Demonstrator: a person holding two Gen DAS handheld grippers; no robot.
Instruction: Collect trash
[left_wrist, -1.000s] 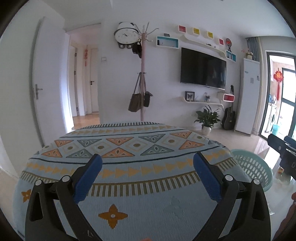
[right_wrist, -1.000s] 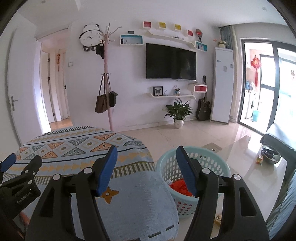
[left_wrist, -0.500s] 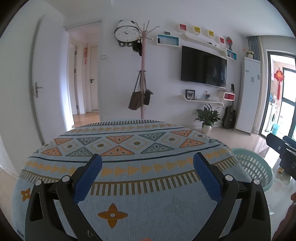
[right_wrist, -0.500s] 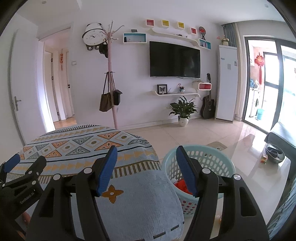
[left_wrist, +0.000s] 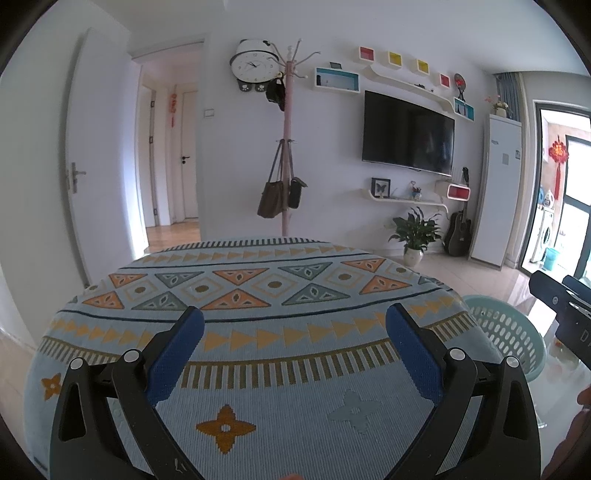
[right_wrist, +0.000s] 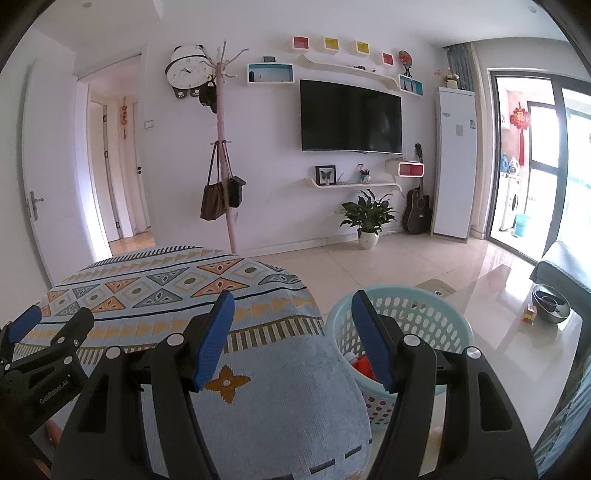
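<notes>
A light green plastic basket (right_wrist: 424, 314) stands on the floor right of the table; red trash (right_wrist: 364, 363) lies inside it. The basket also shows in the left wrist view (left_wrist: 506, 332). My right gripper (right_wrist: 293, 314) is open and empty, held above the table's right edge and the basket's near rim. My left gripper (left_wrist: 295, 325) is open and empty above the patterned tablecloth (left_wrist: 258, 295). No loose trash shows on the cloth. The left gripper's side shows in the right wrist view (right_wrist: 37, 332).
A coat stand with bags (right_wrist: 221, 177) stands behind the table. A potted plant (right_wrist: 367, 218), a guitar (right_wrist: 417, 210) and a white cabinet (right_wrist: 454, 162) line the far wall. A glass coffee table with a bowl (right_wrist: 550, 306) is at right.
Both grippers have risen a little, so the table and basket sit lower in view. Both stay open and empty.
</notes>
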